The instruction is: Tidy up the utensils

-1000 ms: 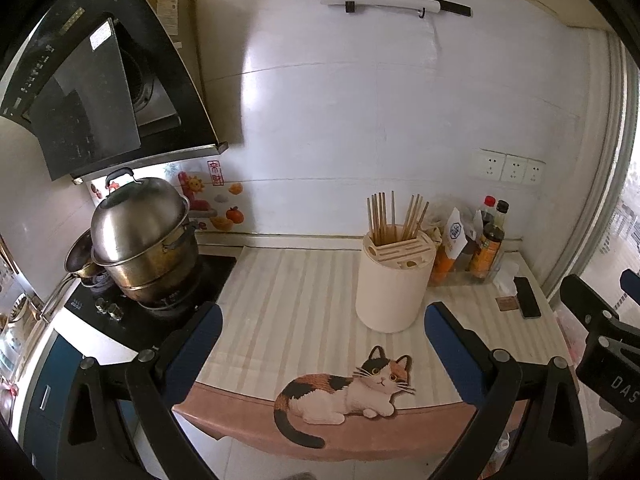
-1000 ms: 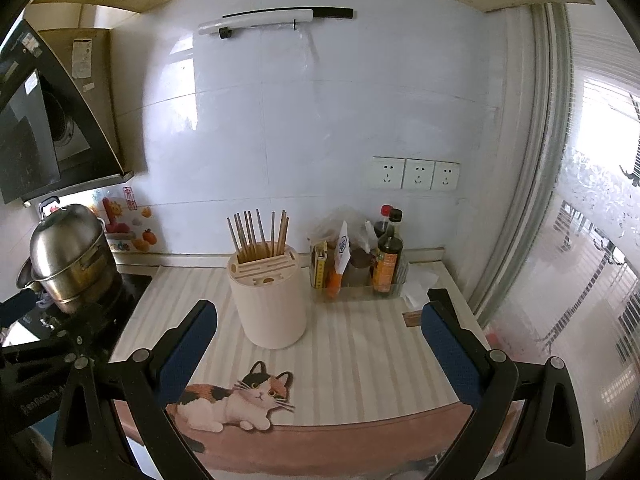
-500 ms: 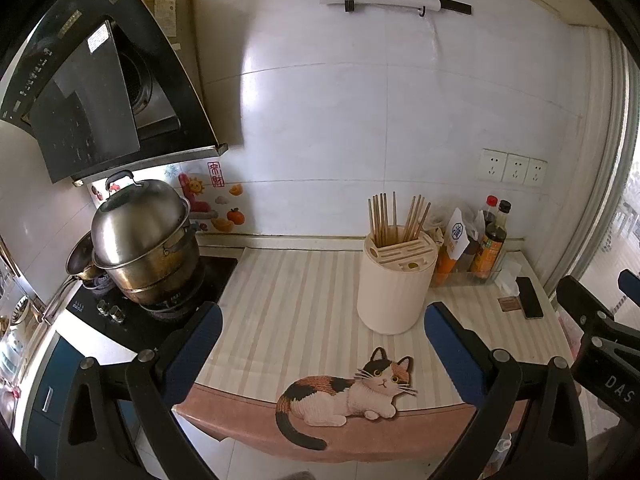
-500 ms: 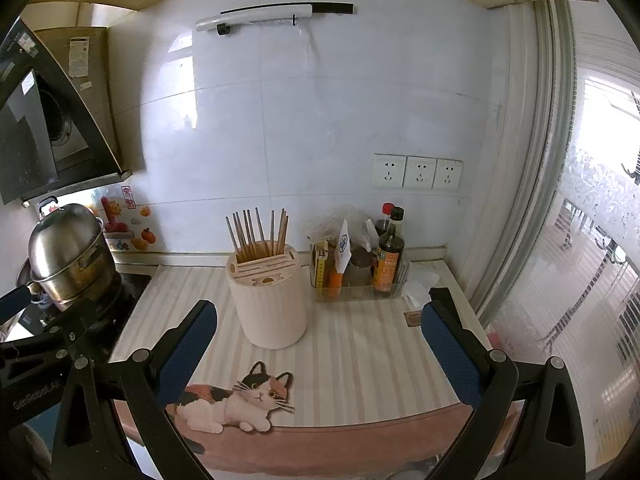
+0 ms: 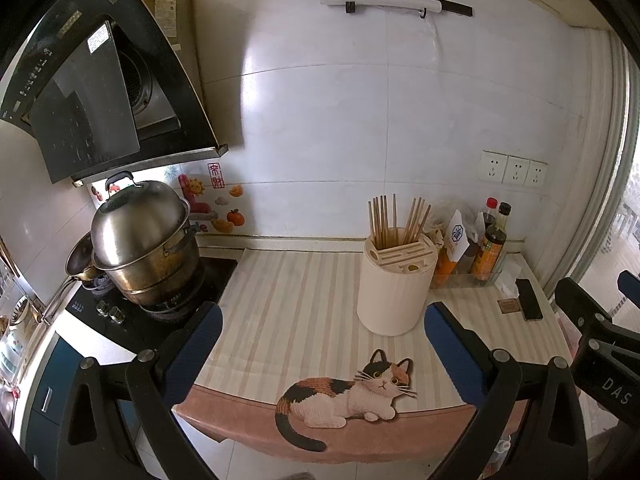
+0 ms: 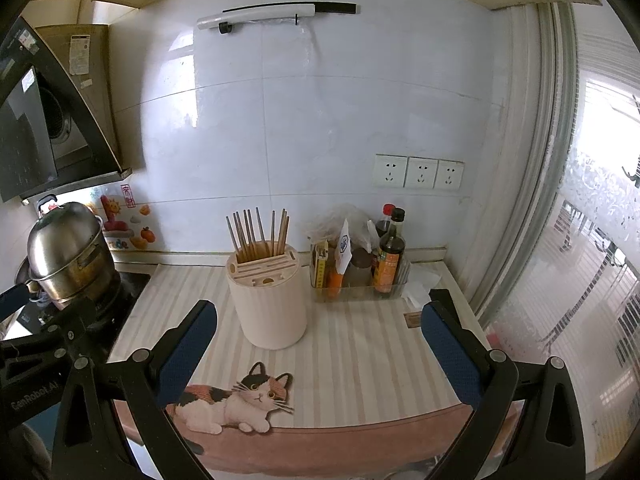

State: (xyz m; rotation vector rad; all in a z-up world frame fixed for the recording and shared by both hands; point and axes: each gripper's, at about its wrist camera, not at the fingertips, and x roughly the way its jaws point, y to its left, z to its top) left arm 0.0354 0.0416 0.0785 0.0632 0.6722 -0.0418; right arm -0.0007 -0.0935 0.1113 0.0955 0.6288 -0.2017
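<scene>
Left wrist view barely shifted, utensil holder point(image 5: 394, 284) unmoved, both claws point(image 5: 323, 344) point(image 6: 319, 340) still spread, empty

Black fingers point(image 5: 188, 344) — blue pads point(image 6: 448, 344), silver screws

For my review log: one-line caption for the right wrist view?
Open right gripper faces a cream utensil holder of chopsticks on a striped counter.

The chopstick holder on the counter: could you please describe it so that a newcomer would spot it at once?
Start at the striped countertop under the white tiled wall. Near its middle, left of the clear tray of sauce bottles, stands the chopstick holder. It is a cream cylinder, the only thing there with wooden chopsticks standing out of its slotted top.
</scene>
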